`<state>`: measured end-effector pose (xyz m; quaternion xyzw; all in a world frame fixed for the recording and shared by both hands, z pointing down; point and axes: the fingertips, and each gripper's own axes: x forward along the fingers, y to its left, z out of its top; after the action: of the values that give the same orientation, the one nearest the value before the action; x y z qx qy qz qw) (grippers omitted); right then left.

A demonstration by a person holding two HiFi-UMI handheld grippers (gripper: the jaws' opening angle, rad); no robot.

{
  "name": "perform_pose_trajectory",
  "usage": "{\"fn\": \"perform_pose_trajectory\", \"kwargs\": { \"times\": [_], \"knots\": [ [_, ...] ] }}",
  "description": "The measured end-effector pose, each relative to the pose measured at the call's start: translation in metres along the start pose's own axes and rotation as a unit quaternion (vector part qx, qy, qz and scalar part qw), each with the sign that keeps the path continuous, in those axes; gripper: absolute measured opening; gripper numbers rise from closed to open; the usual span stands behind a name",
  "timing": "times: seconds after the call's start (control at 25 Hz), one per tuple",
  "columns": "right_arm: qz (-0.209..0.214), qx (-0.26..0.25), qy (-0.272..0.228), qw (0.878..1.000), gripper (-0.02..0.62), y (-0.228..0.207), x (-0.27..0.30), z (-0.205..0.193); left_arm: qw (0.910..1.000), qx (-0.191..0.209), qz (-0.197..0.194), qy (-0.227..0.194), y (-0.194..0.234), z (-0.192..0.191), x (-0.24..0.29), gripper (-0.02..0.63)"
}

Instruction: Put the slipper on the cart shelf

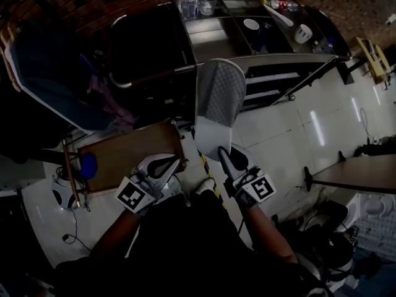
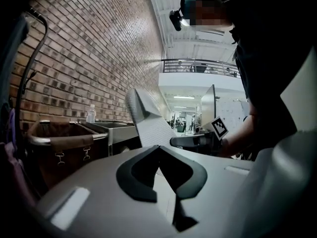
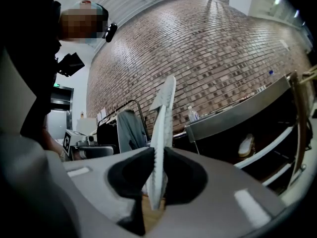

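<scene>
A grey-and-white slipper stands out in front of me, its heel end clamped in my right gripper. In the right gripper view the slipper shows edge-on, with both pads pressed on its sole at the right gripper. My left gripper hangs beside it to the left, shut with nothing between its tips. From the left gripper view, the slipper and the right gripper are seen to the right. The metal cart stands just beyond the slipper's toe, its lower shelves facing me.
The cart's top tray holds a water bottle, a bowl and a mug. A pale slipper-like thing lies on a lower shelf. A wooden crate sits at left, dark clothes hang beyond it, a table at right.
</scene>
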<state>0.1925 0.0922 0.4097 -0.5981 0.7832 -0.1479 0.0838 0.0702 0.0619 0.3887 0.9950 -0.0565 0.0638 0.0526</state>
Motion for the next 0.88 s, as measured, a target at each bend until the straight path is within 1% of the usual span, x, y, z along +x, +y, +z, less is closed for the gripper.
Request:
{"fn": "perform_pose_trajectory", "kwargs": {
  "times": [0.12, 0.24, 0.4, 0.56, 0.72, 0.8, 0.88],
  "knots": [
    [-0.010, 0.006, -0.002, 1.000, 0.061, 0.002, 0.005, -0.004, 0.9999, 0.000, -0.009, -0.003, 0.007, -0.002, -0.003, 0.003],
    [-0.029, 0.009, 0.000, 1.000, 0.061, 0.004, 0.010, -0.011, 0.9996, -0.002, -0.025, -0.009, 0.017, -0.005, -0.005, 0.003],
    [-0.052, 0.013, 0.005, 0.999, 0.061, 0.013, 0.012, -0.010, 0.9983, -0.002, -0.058, -0.012, 0.021, -0.009, 0.000, 0.003],
    [-0.070, 0.025, 0.009, 0.997, 0.061, 0.011, 0.005, -0.020, 0.9959, 0.005, -0.087, -0.024, 0.015, -0.011, 0.012, 0.003],
    [-0.086, 0.047, 0.014, 0.995, 0.061, -0.008, -0.013, -0.035, 0.9946, 0.008, -0.100, -0.024, 0.007, -0.009, 0.026, 0.003],
    [-0.089, 0.054, 0.025, 0.994, 0.061, -0.023, -0.023, -0.046, 0.9946, 0.006, -0.102, -0.019, 0.005, -0.011, 0.037, 0.003],
    [-0.085, 0.079, 0.038, 0.993, 0.061, -0.039, -0.030, -0.058, 0.9949, 0.007, -0.099, -0.015, 0.004, -0.013, 0.051, 0.003]
  ]
}}
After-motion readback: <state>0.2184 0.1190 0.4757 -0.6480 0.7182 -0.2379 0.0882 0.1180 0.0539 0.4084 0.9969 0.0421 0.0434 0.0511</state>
